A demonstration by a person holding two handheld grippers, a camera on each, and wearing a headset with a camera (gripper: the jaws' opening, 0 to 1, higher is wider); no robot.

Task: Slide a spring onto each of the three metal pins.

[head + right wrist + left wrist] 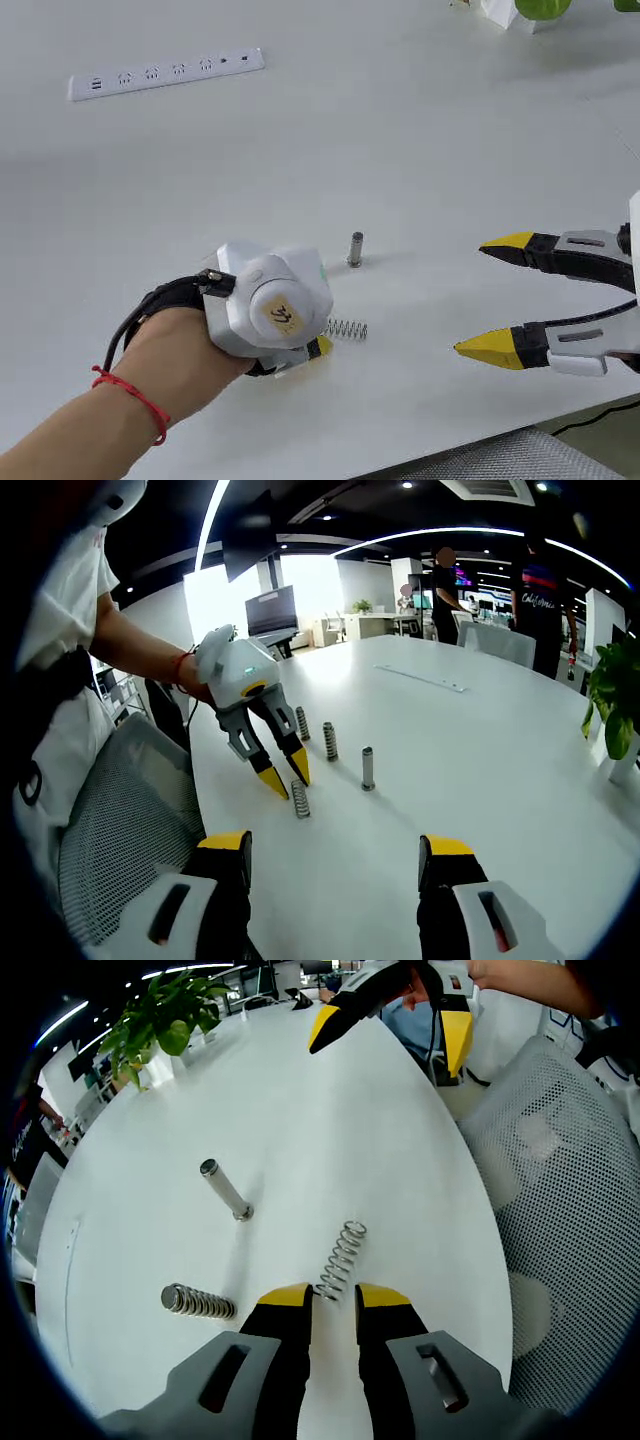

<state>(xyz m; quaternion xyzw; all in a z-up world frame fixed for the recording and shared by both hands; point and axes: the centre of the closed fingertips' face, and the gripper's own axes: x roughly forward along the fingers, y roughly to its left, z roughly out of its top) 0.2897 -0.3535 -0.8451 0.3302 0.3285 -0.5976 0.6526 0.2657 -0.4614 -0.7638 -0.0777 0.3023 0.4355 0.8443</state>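
left tongs [334, 1296] at spring [342, 1255] end

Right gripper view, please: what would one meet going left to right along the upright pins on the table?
Spring-covered pin → second spring-covered pin → bare pin.
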